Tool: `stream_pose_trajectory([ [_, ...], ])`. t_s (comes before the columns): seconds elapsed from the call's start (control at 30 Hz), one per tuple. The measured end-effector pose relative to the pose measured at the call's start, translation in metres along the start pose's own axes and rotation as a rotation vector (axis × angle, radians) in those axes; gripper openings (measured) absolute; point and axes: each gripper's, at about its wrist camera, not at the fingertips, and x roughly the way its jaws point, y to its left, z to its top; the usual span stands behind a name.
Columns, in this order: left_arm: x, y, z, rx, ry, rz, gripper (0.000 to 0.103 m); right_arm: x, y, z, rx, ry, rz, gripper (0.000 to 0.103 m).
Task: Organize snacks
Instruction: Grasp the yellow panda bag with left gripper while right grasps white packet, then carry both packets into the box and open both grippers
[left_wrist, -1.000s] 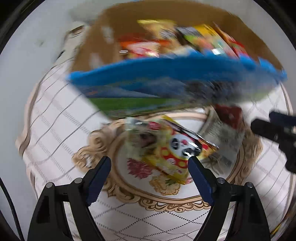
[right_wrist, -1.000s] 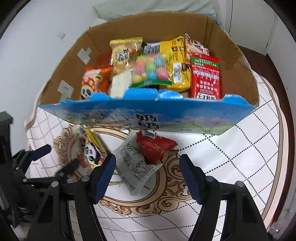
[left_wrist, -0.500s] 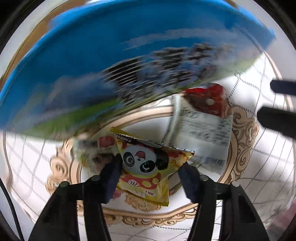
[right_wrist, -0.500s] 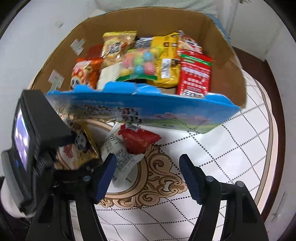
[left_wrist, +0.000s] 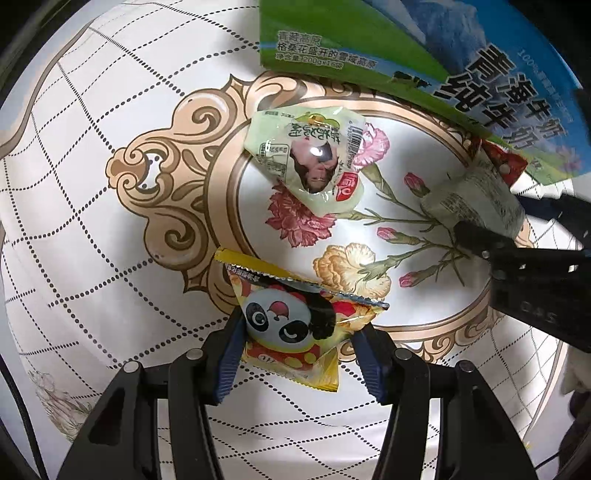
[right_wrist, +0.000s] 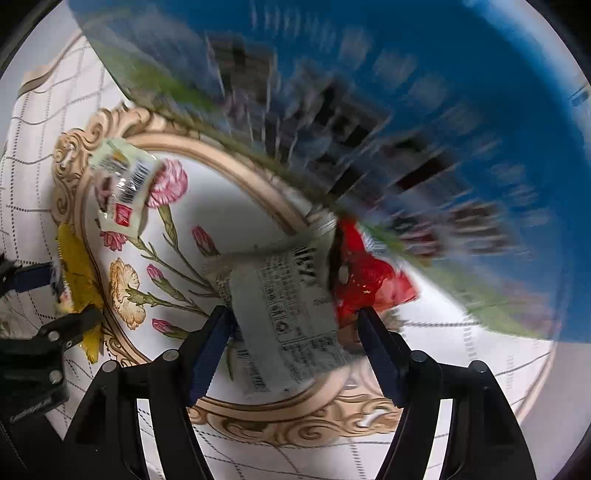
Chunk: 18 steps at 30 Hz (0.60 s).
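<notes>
My left gripper (left_wrist: 295, 328) is shut on a yellow panda snack bag (left_wrist: 291, 325) just above the tablecloth. A pale green jelly packet (left_wrist: 306, 158) lies ahead of it; it also shows in the right wrist view (right_wrist: 122, 192). My right gripper (right_wrist: 295, 325) is open, its fingers on either side of a grey-and-red snack packet (right_wrist: 288, 314) lying on the cloth; this packet shows at the right of the left wrist view (left_wrist: 476, 199). The blue-sided snack box (left_wrist: 443, 62) stands just behind, blurred in the right wrist view (right_wrist: 369, 129).
A white checked tablecloth with a gold floral medallion (left_wrist: 155, 173) covers the round table. The right gripper's body (left_wrist: 535, 273) reaches in at the right of the left wrist view. The left gripper (right_wrist: 33, 332) shows at the left edge of the right wrist view.
My left gripper closed on the panda bag and pulled it back from the green packet. My right gripper dropped low and forward so that it straddles the grey-and-red packet.
</notes>
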Motion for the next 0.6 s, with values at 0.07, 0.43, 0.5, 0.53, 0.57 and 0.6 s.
stream_pose_trajectory([
  [0.07,0.002,-0.002,0.0,0.004,0.002,0.0,0.053,0.004,-0.005,-0.005,0.051,0.031,0.057,0.06],
  [0.43,0.044,-0.03,-0.005,0.093,0.027,0.035,0.058,0.003,-0.036,-0.059,0.425,0.086,0.322,0.077],
  [0.5,0.053,-0.03,-0.002,0.092,0.04,0.025,0.059,-0.004,-0.035,-0.06,0.418,0.051,0.303,0.082],
  [0.53,0.058,-0.036,-0.005,0.093,0.04,0.022,0.059,-0.006,-0.033,-0.058,0.403,0.041,0.287,0.082],
  [0.57,0.059,-0.037,-0.005,0.094,0.04,0.022,0.058,-0.009,-0.03,-0.058,0.381,0.033,0.264,0.082],
  [0.6,0.059,-0.038,-0.005,0.094,0.038,0.023,0.057,-0.01,-0.026,-0.06,0.363,0.029,0.251,0.082],
])
